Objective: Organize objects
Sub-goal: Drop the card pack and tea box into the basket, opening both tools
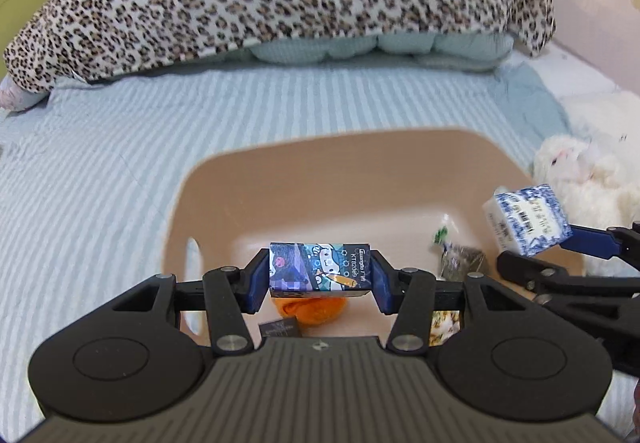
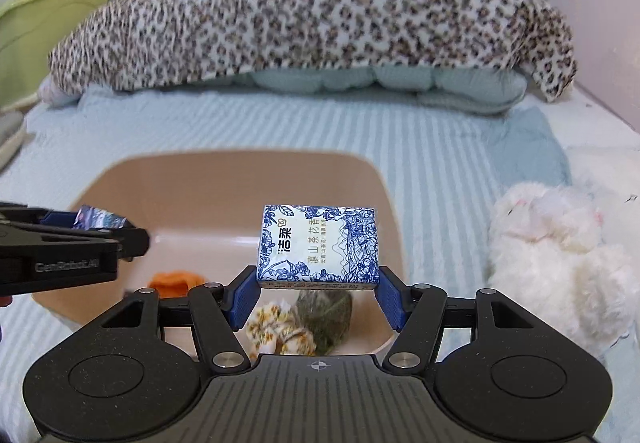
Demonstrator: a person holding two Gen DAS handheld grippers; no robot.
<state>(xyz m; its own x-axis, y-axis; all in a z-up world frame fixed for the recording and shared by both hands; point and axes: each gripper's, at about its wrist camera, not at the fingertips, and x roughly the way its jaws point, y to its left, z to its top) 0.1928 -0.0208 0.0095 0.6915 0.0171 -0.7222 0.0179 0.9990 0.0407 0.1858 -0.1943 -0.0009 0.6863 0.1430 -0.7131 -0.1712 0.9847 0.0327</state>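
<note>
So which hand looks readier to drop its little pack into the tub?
Probably the left gripper: its cartoon pack hangs over the tub floor, while the right gripper's tissue pack sits nearer the rim.

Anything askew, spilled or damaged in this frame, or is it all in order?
Nothing stands out. The left gripper holds a cartoon box and the right gripper a blue-and-white pack, both level above the beige bin. The items in the bin lie loosely, none spilled or damaged.
</note>
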